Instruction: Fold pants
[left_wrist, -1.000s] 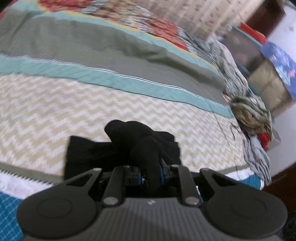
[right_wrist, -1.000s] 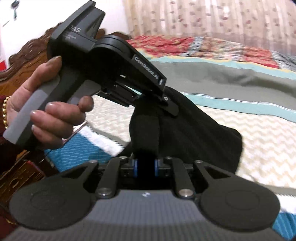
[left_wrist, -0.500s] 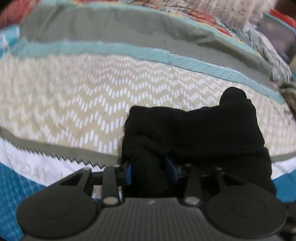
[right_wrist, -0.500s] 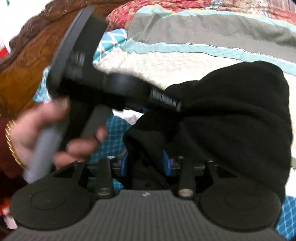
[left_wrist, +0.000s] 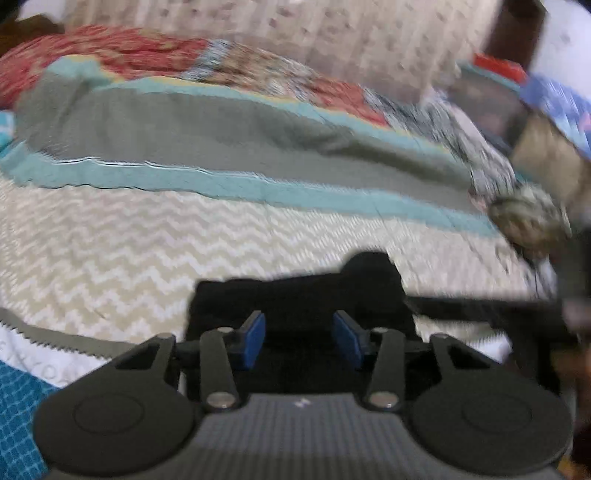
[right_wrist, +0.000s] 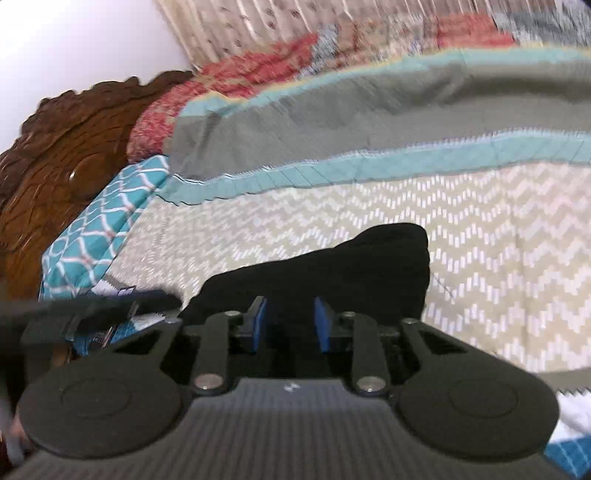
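Pants lay bundled on quilt; left gripper and right gripper jaws parted, just closing slightly, gripping nothing.

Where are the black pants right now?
Both wrist views show the black pants lying bunched on the bedspread's cream zigzag band, just beyond both claws.

We see a bed with a striped and zigzag cover. Behind the bed hangs a pale patterned curtain. At its left end stands a carved brown wooden headboard, under a white wall.
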